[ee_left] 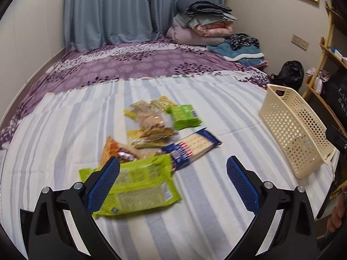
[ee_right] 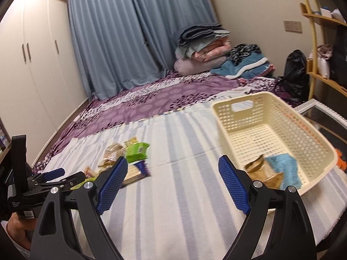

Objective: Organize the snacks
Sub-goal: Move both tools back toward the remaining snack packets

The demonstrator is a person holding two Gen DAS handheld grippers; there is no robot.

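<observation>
Several snack packets lie in a loose pile on the striped bed cover. A large lime-green packet [ee_left: 138, 186] lies nearest, a blue cracker pack [ee_left: 192, 147] beside it, and a small green packet [ee_left: 185, 117] farther off. My left gripper [ee_left: 173, 174] is open and empty just above the large lime-green packet. A cream perforated basket [ee_right: 279, 138] stands on the right; it holds a gold packet [ee_right: 263, 171] and a light blue packet [ee_right: 286, 172]. My right gripper [ee_right: 173, 174] is open and empty, left of the basket's near end. The basket also shows in the left wrist view [ee_left: 292, 127].
A purple patterned sheet [ee_left: 134, 65] covers the far half of the bed. Folded blankets [ee_left: 201, 23] are stacked at the far corner. A white wardrobe [ee_right: 32, 69] stands on the left, a wooden shelf [ee_right: 321, 43] and a black bag [ee_right: 296, 73] on the right.
</observation>
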